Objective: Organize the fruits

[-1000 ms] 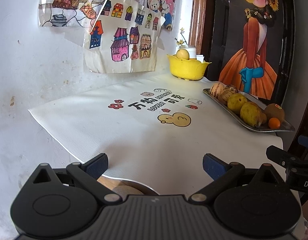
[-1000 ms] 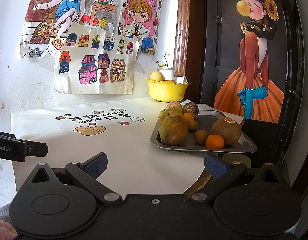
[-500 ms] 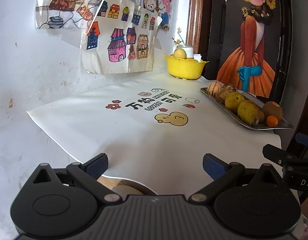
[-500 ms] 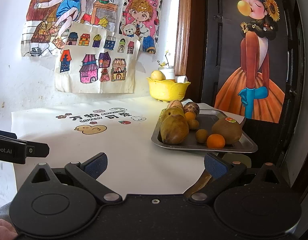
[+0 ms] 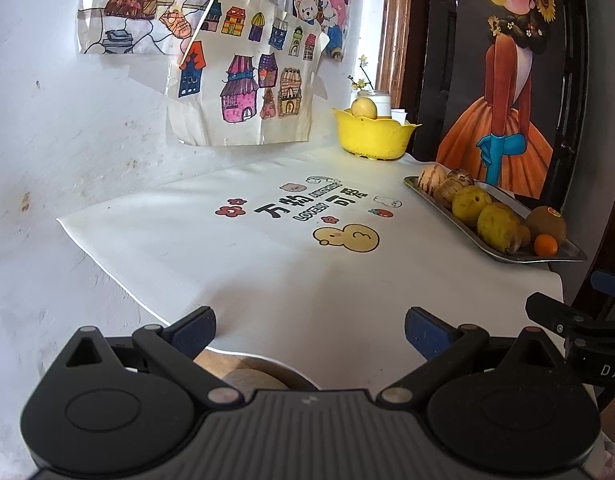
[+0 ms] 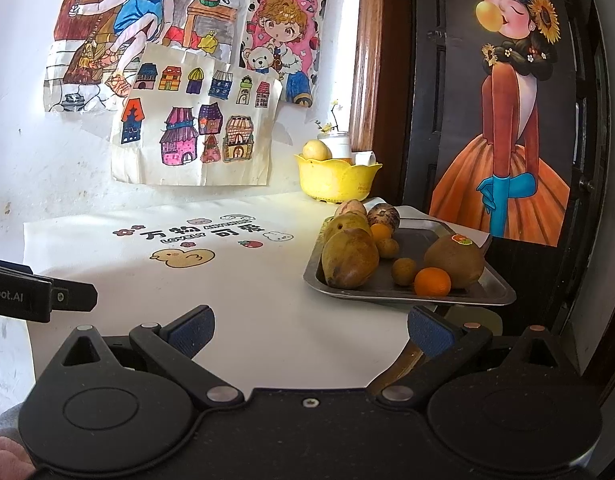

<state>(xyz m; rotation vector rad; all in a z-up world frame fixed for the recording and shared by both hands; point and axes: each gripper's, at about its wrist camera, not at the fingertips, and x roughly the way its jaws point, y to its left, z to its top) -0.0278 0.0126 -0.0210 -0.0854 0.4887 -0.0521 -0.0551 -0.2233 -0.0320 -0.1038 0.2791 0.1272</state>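
A steel tray [image 6: 495, 294] [image 5: 439, 204] at the table's right edge holds several fruits: a big mango [image 6: 349, 258] [image 5: 497, 226], a kiwi with a sticker [image 6: 453, 260] [image 5: 545, 222], a small orange [image 6: 432, 281] [image 5: 545, 245], striped melons [image 6: 382, 215] [image 5: 433, 176] and little brown fruits. A yellow bowl [image 6: 335, 178] [image 5: 369, 134] at the back carries one pale fruit [image 6: 316, 149] [image 5: 363, 108]. My left gripper [image 5: 309, 326] hangs open over the cloth's near edge. My right gripper [image 6: 310, 324] is open too, a short way before the tray.
A white printed cloth [image 5: 267, 256] covers the table; its wooden edge [image 5: 243, 364] shows beneath the left gripper. Drawings [image 6: 191, 136] hang on the wall behind. A dark door with a poster [image 6: 503, 140] stands right of the tray. A white jar [image 6: 339, 144] sits behind the bowl.
Both grippers have drifted slightly, so the tray and bowl shift a little in view. Jaws stay open; nothing was picked up or moved.
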